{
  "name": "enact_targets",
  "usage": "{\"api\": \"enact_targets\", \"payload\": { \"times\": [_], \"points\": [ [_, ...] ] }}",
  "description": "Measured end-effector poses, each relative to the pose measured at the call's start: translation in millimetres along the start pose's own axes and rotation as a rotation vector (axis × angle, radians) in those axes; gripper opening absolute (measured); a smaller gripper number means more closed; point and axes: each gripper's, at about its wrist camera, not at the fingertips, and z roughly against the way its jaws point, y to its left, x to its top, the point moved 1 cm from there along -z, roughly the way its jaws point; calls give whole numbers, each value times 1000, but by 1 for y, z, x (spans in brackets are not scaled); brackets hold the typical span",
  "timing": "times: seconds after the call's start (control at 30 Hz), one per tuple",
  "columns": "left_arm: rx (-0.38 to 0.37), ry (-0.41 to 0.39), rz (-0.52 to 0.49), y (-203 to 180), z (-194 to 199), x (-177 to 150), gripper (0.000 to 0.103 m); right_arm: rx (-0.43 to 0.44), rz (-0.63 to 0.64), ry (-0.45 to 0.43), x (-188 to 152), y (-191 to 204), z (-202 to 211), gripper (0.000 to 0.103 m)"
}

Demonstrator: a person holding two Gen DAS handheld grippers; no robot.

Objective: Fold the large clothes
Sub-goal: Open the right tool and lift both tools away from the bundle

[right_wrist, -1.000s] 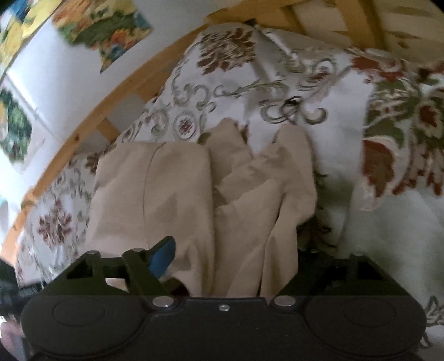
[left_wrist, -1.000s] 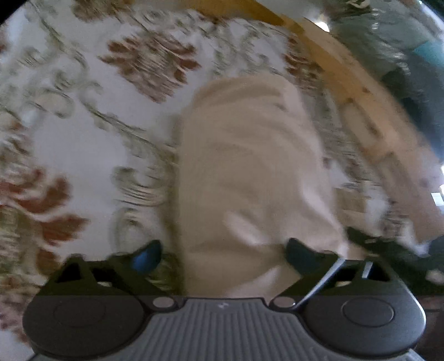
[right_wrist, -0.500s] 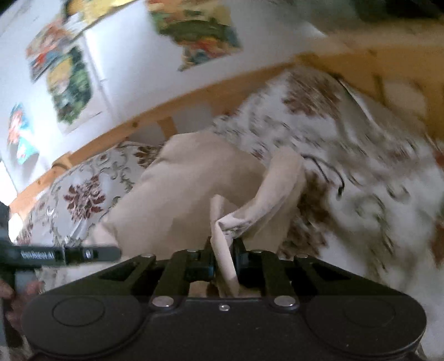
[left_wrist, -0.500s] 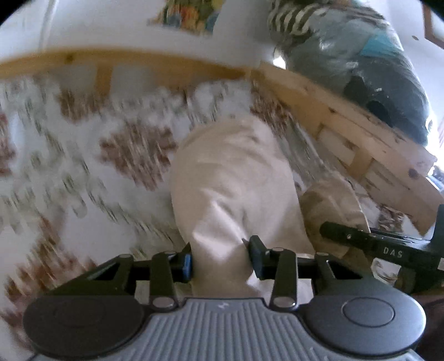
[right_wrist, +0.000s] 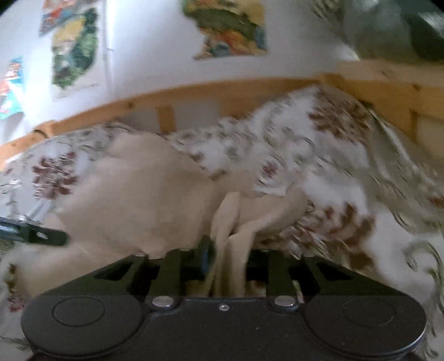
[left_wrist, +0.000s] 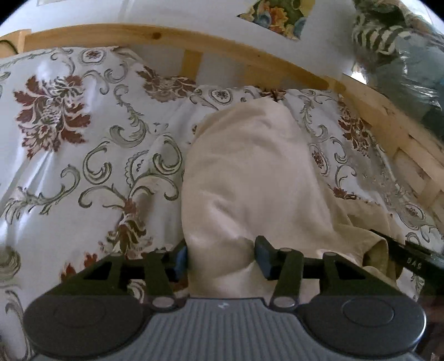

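Observation:
A large beige garment [left_wrist: 249, 172] lies on a floral bedspread [left_wrist: 83, 155] and runs away from me toward the wooden bed rail. My left gripper [left_wrist: 222, 257] is shut on the near end of the garment, with cloth bunched between the jaws. In the right wrist view the same garment [right_wrist: 144, 188] spreads to the left, and my right gripper [right_wrist: 226, 261] is shut on a bunched fold of it. The right gripper's finger shows at the lower right of the left wrist view [left_wrist: 410, 259].
A wooden bed rail [left_wrist: 211, 44] runs along the far side and turns down the right. Behind it is a white wall with colourful pictures [right_wrist: 227, 25]. A pile of bagged items [left_wrist: 402, 50] sits at the upper right.
Both grippers closed on the garment and lifted its near edge. The views tilted up from the bedspread to the rail and wall.

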Motion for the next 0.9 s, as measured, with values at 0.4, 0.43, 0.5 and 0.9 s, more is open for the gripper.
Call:
{"api": "enact_targets", "payload": {
  "times": [0.4,0.43,0.5,0.9],
  "points": [
    [58,-98,-79,-54,56,-14,102,-8,-32,-77,3,-6,63,92],
    [61,-113,-96,-59,64,-16,102,-8,-28,-94,5,-3,74,96],
    [75,-144,-126,-66,83,-21,102,-2,-39,-130,5,1,94,99],
    [84,-195,-176,-55,175,-67,102,-75,-7,-340,-15,46,211,102]
  ]
}}
